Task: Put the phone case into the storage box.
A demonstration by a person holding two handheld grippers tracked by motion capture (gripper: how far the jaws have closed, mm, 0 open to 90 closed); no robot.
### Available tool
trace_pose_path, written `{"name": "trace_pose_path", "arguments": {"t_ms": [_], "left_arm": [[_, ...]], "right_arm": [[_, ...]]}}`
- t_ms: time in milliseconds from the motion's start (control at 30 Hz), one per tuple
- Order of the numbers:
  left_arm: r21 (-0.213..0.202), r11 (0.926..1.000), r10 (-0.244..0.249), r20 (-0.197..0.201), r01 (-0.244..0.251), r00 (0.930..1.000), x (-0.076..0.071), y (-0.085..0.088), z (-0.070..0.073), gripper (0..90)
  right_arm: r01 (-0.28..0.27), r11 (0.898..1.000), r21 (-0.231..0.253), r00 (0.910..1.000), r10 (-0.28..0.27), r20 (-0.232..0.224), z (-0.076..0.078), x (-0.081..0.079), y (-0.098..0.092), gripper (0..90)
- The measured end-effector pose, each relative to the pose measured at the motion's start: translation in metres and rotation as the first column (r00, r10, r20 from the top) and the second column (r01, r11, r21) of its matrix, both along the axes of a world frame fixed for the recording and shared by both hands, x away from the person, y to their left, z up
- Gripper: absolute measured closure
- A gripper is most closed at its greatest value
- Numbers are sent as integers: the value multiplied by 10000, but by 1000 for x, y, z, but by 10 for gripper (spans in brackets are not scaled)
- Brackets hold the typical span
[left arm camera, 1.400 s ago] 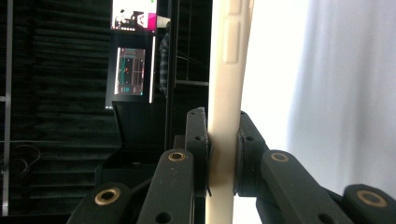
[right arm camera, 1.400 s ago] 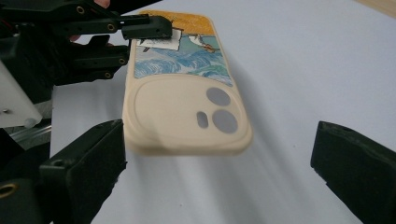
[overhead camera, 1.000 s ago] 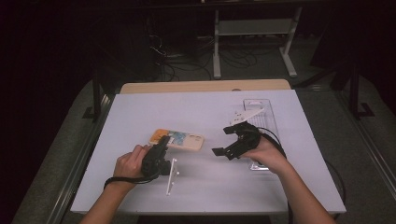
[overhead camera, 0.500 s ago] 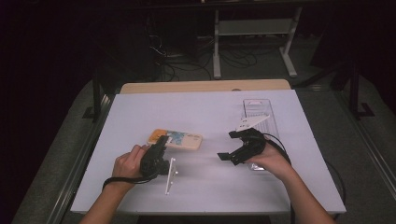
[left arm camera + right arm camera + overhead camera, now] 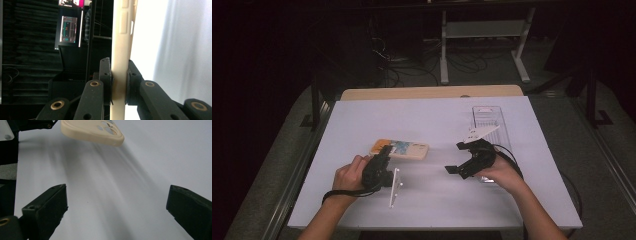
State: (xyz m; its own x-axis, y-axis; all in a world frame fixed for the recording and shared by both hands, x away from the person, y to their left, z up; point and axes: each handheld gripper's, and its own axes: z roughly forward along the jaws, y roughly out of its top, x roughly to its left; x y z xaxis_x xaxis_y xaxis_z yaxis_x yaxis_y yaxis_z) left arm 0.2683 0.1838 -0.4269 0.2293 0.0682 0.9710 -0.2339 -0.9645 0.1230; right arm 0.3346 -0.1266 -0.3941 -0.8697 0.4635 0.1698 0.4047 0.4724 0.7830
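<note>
High view above table (image 5: 437, 120), gripper views close, sharing perhaps the case (image 5: 92, 131)

From above, the white desk (image 5: 432, 200) is evenly lit while the room around it falls off into near black. Shadows on it are soft and short. In the left gripper view, the desk surface blows out to glaring white beside the cream phone case (image 5: 122, 45), and the dark background with its glowing screen (image 5: 70, 32) is slightly soft. In the right gripper view, long streaked shadows smear across the desk, and the near black jaws look blurred.
</note>
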Motion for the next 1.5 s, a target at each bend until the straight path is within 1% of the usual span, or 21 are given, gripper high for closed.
{"name": "trace_pose_path", "arguments": {"t_ms": [33, 100, 133, 167, 200, 267, 300, 333, 367, 467, 567, 600, 633, 833, 900, 1000, 1033, 1167, 1333, 1367, 1500], "left_arm": [[-115, 9999, 15, -82, -16, 10000, 0, 0, 0, 793], [-141, 9999, 36, -126, -37, 9999, 0, 0, 1, 793], [-260, 9996, 51, -207, -57, 9998, 0, 0, 1, 793], [-260, 9996, 51, -207, -57, 9998, 0, 0, 1, 793], [-370, 9993, 49, -320, -61, 9995, 0, -1, 2, 793], [-409, 9991, 62, -363, -77, 9993, 1, -1, 2, 793], [-755, 9971, -22, -556, -20, 9985, 2, -1, 1, 793], [-755, 9971, -22, -556, -20, 9985, 2, -1, 1, 793], [-1084, 9941, -40, -774, -44, 9970, 3, 0, 1, 793], [-1278, 9917, 45, -931, -165, 9956, 3, 0, 2, 793], [-1617, 9865, 84, -1140, -269, 9934, 4, 0, 5, 793], [-1617, 9865, 84, -1140, -269, 9934, 4, 0, 5, 793], [-1813, 9828, 111, -1284, -345, 9917, 5, 0, 5, 793], [-1930, 9800, 197, -1487, -486, 9887, 5, 1, 8, 793], [-2054, 9772, 199, -1616, -533, 9867, 5, 1, 8, 793], [-2220, 9733, 203, -1684, -579, 9855, 6, 1, 9, 793], [-2224, 9730, 230, -1745, -621, 9844, 6, 2, 10, 793], [-2506, 9655, 227, -1885, -705, 9818, 8, 2, 11, 793], [-2712, 9590, 253, -2074, -823, 9779, 8, 2, 12, 793], [-2721, 9584, 271, -2129, -859, 9767, 9, 2, 12, 793], [-2929, 9508, 296, -2385, -1010, 9707, 9, 2, 15, 793]], "right_arm": [[-3, 10000, -27, 10000, 3, -37, 0, 0, 0, 29], [-51, 10000, -80, 10000, 51, -43, 0, 0, 1, 29], [-48, 10000, -67, 10000, 48, -54, 0, 0, 1, 29], [-48, 10000, -67, 10000, 48, -54, 0, 0, 1, 29], [-100, 9999, -79, 9999, 99, -14, -1, 1, 0, 29], [-103, 9999, -61, 9999, 103, -26, -1, 1, 0, 29], [-112, 9999, -34, 9999, 112, -64, -1, 1, 0, 29], [-112, 9999, -34, 9999, 112, -64, -1, 1, 0, 29], [-104, 9999, -26, 9999, 104, -94, -1, 1, 0, 29], [-103, 9999, -38, 9999, 102, -111, -1, 1, 1, 29], [-107, 9999, -12, 9999, 106, -104, -1, 2, 0, 30], [-107, 9999, -12, 9999, 106, -104, -1, 2, 0, 30], [-79, 10000, 20, 9999, 79, -140, -1, 2, 0, 30], [-66, 10000, 22, 9998, 66, -181, -1, 2, 0, 31], [-50, 10000, 13, 9998, 50, -192, -1, 2, 0, 32], [-33, 10000, 3, 9997, 33, -253, -1, 2, 0, 33], [-54, 10000, 6, 9997, 54, -258, -1, 2, 0, 33], [-62, 10000, -2, 9997, 62, -221, -1, 2, 0, 33], [-43, 10000, 6, 9997, 43, -251, -1, 2, 0, 34], [-33, 10000, 10, 9997, 33, -255, -1, 2, 0, 34], [-31, 10000, 16, 9996, 31, -265, -1, 2, 0, 35]]}}
